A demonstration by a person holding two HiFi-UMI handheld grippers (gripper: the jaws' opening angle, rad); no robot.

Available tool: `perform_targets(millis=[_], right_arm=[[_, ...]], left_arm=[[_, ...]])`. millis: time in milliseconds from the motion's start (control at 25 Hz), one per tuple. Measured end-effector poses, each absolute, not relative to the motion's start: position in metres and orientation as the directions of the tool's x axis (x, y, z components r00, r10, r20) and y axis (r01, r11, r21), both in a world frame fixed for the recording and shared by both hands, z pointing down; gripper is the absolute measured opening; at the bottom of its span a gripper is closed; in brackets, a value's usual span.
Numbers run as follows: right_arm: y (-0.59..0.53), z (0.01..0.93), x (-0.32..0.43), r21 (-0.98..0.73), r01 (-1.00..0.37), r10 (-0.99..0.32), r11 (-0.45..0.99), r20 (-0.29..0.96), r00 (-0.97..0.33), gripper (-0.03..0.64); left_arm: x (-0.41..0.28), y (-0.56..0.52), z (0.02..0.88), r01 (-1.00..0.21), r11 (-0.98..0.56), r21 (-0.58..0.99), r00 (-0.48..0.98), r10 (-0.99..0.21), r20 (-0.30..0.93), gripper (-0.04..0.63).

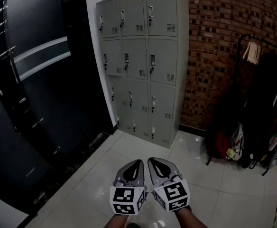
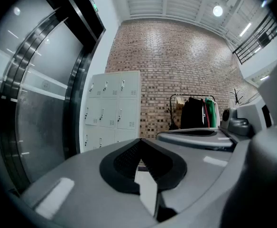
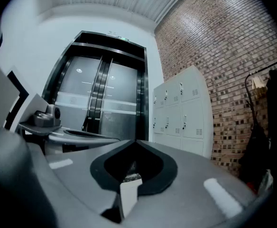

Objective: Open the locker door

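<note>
A grey metal locker cabinet (image 1: 141, 61) stands against the brick wall, with three columns of small doors, all closed, each with a handle. It shows again, small and distant, as the locker cabinet (image 2: 112, 110) in the left gripper view and the locker cabinet (image 3: 181, 110) in the right gripper view. My left gripper (image 1: 134, 167) and right gripper (image 1: 156, 166) are held side by side low in the head view, well short of the cabinet and pointing toward it. Both have their jaws closed to a point with nothing between them, as the left gripper (image 2: 139, 142) and the right gripper (image 3: 136, 144) also show close up.
Dark glass doors with a black frame (image 1: 39, 89) fill the left side. A clothes rack (image 1: 264, 103) with dark garments and bags stands at the right against the brick wall (image 1: 214, 42). White glossy floor tiles (image 1: 129, 146) lie between me and the cabinet.
</note>
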State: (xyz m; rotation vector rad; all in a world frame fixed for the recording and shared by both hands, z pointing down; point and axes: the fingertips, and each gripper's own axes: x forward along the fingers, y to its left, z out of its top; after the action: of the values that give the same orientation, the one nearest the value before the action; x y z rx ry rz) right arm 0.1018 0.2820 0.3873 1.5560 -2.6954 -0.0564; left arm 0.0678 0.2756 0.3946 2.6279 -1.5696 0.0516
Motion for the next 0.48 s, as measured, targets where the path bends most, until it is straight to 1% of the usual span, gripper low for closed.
perform_targets(millis=[240, 480], right_arm=[[0.247, 0.389, 0.102, 0.055, -0.861, -0.862, 0.506, 0.005, -0.507, 0.0], [0.188, 0.392, 0.089, 0.074, -0.861, -0.864, 0.503, 0.007, -0.504, 0.0]], left_arm=[[0.064, 0.241, 0.395, -0.888, -0.456, 0.056, 0.459, -0.886, 0.064, 0.006], [0.049, 0.179, 0.397, -0.89, -0.452, 0.066, 0.455, -0.889, 0.046, 0.006]])
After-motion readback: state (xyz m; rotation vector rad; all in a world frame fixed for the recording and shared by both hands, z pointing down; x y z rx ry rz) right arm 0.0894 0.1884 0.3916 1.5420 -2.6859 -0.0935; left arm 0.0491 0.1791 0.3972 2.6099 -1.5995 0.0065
